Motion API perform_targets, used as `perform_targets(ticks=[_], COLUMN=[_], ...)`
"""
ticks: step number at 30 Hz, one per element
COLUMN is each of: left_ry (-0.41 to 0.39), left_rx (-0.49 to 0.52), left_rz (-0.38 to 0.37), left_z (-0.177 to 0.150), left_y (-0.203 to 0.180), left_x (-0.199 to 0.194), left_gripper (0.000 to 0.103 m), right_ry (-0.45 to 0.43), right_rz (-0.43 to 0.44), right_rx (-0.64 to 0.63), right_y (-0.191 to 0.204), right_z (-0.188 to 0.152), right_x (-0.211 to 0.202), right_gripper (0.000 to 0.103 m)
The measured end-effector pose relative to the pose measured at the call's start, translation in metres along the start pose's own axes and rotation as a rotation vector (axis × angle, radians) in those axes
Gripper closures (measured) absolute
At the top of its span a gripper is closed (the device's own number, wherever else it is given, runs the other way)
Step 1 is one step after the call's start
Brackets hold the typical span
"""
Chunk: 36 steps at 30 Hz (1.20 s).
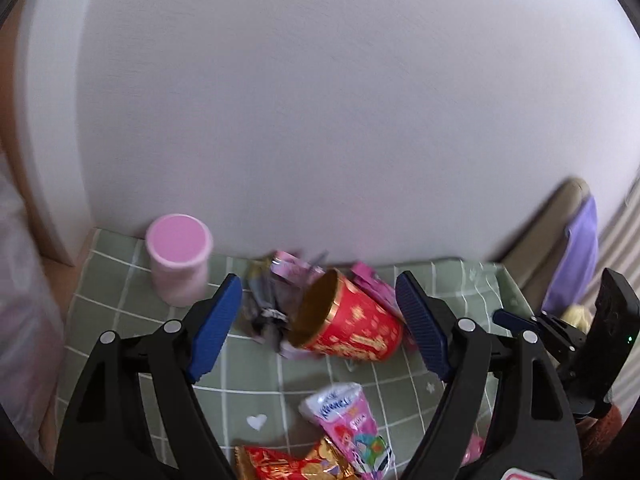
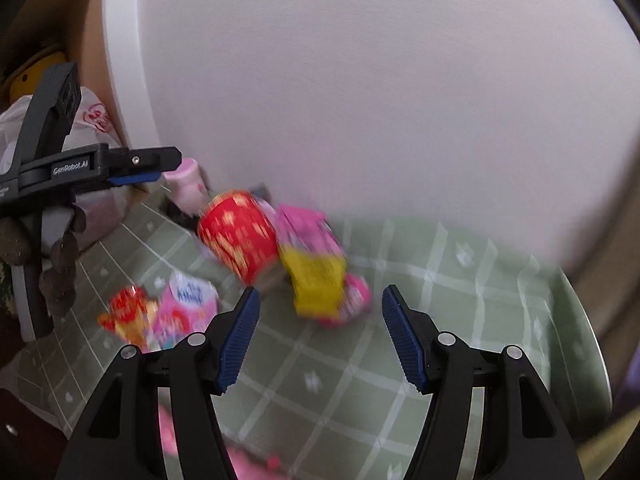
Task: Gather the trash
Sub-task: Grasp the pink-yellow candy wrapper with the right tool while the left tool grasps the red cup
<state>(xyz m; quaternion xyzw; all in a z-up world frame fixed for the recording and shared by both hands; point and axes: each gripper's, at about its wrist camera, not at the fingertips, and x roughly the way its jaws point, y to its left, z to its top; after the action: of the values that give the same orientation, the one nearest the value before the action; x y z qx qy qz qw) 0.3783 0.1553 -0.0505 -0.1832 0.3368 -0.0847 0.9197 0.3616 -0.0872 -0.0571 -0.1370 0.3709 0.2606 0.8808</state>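
A red and gold paper cup [image 1: 352,328] lies on its side on the green checked tablecloth [image 1: 120,280], its mouth turned left. Crumpled dark and pink wrappers [image 1: 276,288] lie behind it. My left gripper [image 1: 320,320] hovers open just in front of the cup, nothing between its blue pads. A pink tissue pack [image 1: 348,420] and a red-gold wrapper [image 1: 292,464] lie nearer. In the right wrist view the red cup [image 2: 240,236] sits beside a pink and yellow packet [image 2: 316,276]. My right gripper [image 2: 320,336] hangs open just short of that packet.
A pink lidded canister [image 1: 178,264] stands upright at the back left by the white wall. A white plastic bag [image 2: 88,128] sits off the table's left side. A beige seat with purple cloth [image 1: 576,256] is to the right.
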Motion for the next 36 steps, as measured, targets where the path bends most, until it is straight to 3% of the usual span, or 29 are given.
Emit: perform_targets(ticks=[3,7,12,17,21,25,27,29,31,36], left_ry=[-0.003,0.056,0.162,0.216,0.239,0.256,0.269,0.283,0.293,0.259], left_rx=[-0.008,-0.019,-0.061,-0.127,-0.228,-0.234,-0.224,-0.24,-0.202,0.013], left_rz=[0.044,0.015,-0.088,-0.154,-0.1,0.027,0.085,0.056,0.037,-0.015], left_z=[-0.002,-0.018,-0.038,-0.045,-0.033,-0.025,-0.027,-0.031,-0.033,-0.038], left_y=[0.004,0.007,0.003,-0.009,-0.01,-0.018,-0.021,-0.021,-0.026,-0.056], left_x=[-0.008,-0.007,0.007,0.019,0.05,0.085,0.092,0.09,0.083,0.04], left_gripper=[0.028,0.028,0.028,0.028,0.028,0.028,0.034,0.041,0.046,0.048], right_ry=[0.066,0.148,0.142,0.096,0.087,0.114,0.121,0.123,0.116,0.086], right_rz=[0.002,0.042,0.023,-0.093,-0.182,-0.23,-0.234,-0.23,-0.231,-0.219], right_rx=[-0.036,0.032,0.081,0.116,0.193,0.216,0.221,0.238,0.26,0.306], right_y=[-0.001,-0.01,-0.004,-0.007,-0.024,-0.029,-0.03,-0.033,-0.036,-0.044], right_z=[0.014,0.006,-0.014,-0.038,-0.061,-0.081,-0.086,-0.092,-0.097,-0.105], right_x=[0.044,0.078,0.043,-0.013,-0.038,-0.054,-0.059,-0.064,-0.068,-0.075], right_gripper=[0.043,0.062,0.077,0.078,0.078,0.078,0.078,0.078,0.078,0.078])
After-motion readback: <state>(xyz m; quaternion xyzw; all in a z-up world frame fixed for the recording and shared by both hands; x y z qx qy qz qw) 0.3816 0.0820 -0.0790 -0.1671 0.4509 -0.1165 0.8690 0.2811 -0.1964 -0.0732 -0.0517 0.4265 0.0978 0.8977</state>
